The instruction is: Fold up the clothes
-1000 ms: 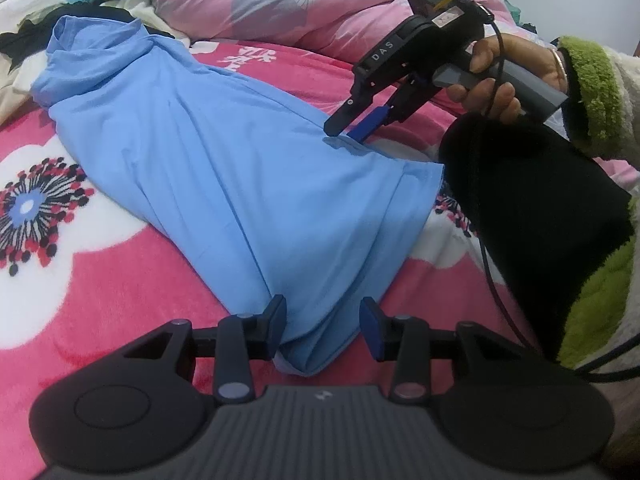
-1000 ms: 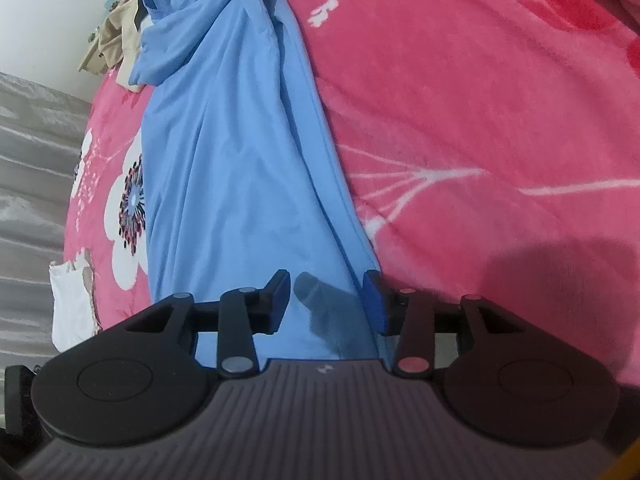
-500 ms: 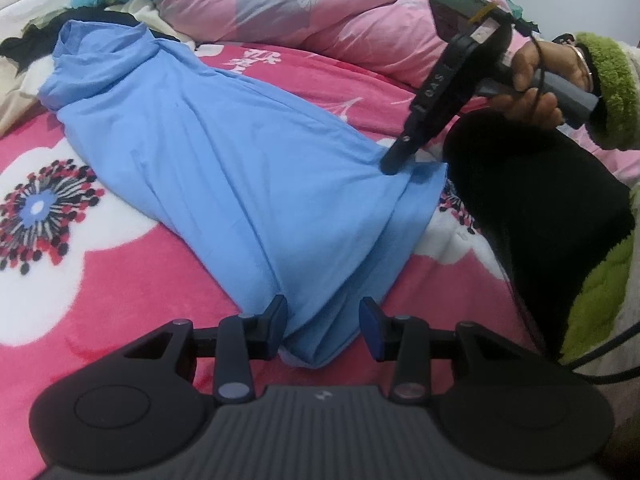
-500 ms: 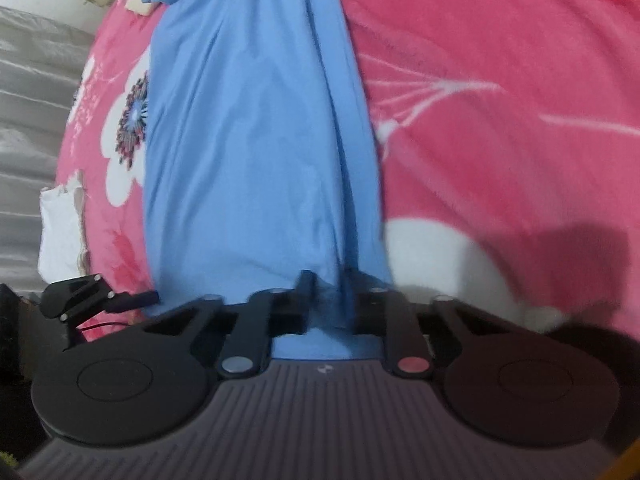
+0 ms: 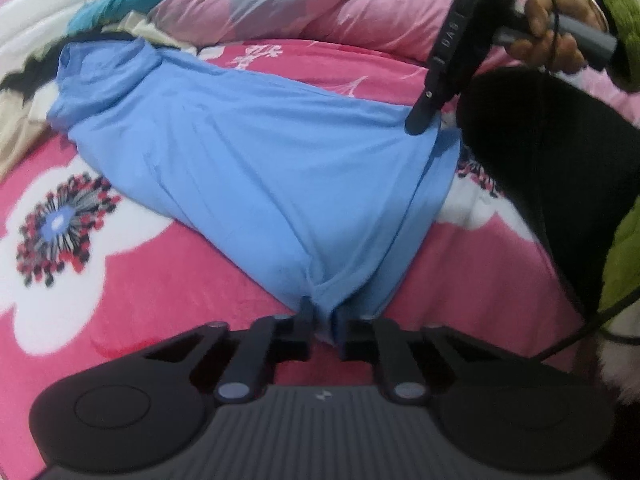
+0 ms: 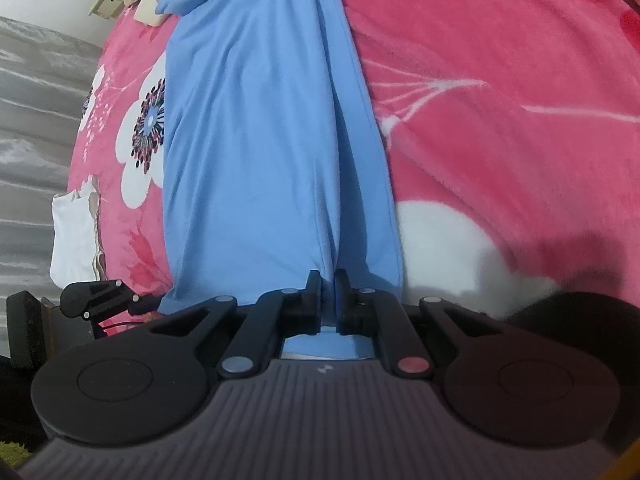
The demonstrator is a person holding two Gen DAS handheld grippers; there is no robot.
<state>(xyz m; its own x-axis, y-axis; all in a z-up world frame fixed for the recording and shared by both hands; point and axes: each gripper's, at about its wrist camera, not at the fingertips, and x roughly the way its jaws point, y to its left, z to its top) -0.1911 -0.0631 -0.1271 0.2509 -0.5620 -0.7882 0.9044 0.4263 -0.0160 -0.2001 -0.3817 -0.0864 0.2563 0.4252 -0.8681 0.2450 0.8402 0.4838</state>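
A blue shirt [image 5: 256, 168] is lying long and narrow on a pink flower blanket [image 5: 132, 280] on a bed. It is soft and a bit wrinkly. Its long way is running from the hem, close to the person, up to the bunched top end by the pink pillows [image 5: 320, 8]. The left gripper [image 5: 322, 316] is pinching one hem corner tight. The right gripper [image 6: 328, 284] is squeezing the other hem corner, with cloth bunching between its fingers.
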